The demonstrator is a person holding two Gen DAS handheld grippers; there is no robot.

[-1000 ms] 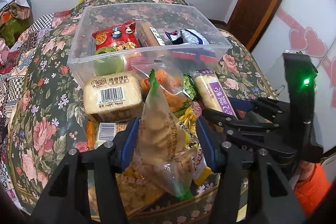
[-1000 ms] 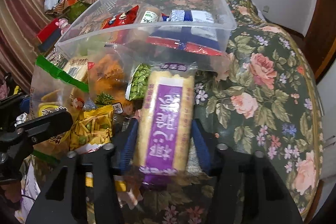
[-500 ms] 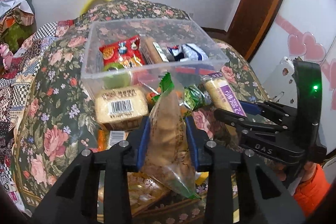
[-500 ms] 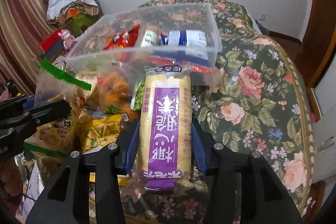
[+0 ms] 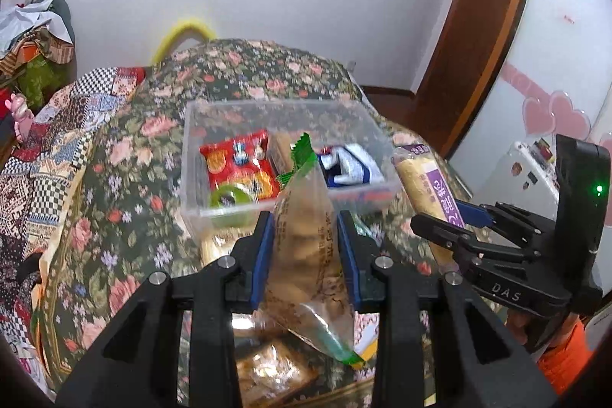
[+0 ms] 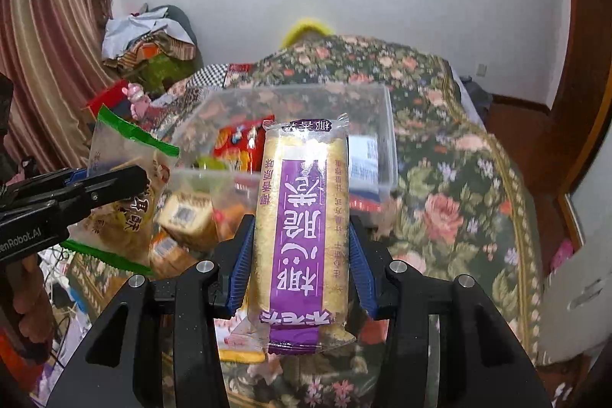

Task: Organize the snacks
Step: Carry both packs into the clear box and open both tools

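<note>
My left gripper [image 5: 304, 251] is shut on a clear, green-edged bag of biscuits [image 5: 308, 247], held up above the floral cloth. My right gripper [image 6: 300, 266] is shut on a long yellow cracker pack with a purple label [image 6: 302, 224], also lifted. Each gripper shows in the other's view: the right gripper [image 5: 451, 217] with its purple pack [image 5: 428, 186], the left gripper [image 6: 103, 182] with its clear bag [image 6: 122, 178]. Ahead stands a clear plastic box [image 5: 191, 148] holding a red snack pack [image 5: 239, 167], a green tub [image 5: 227, 197] and a blue-white pack [image 5: 352, 167].
Loose snacks lie below the grippers, among them a tan barcoded pack [image 6: 187, 217] and a biscuit bag [image 5: 271, 369]. The floral-covered table [image 6: 459, 178] drops off at the right. Piled clothes [image 6: 153, 41] sit at the back left, a wooden door frame [image 5: 485, 25] at right.
Both grippers rose with their packs; the box and loose snacks now sit lower and smaller in view. The left jaws, open around the clear bag a second ago, have shut on it.
</note>
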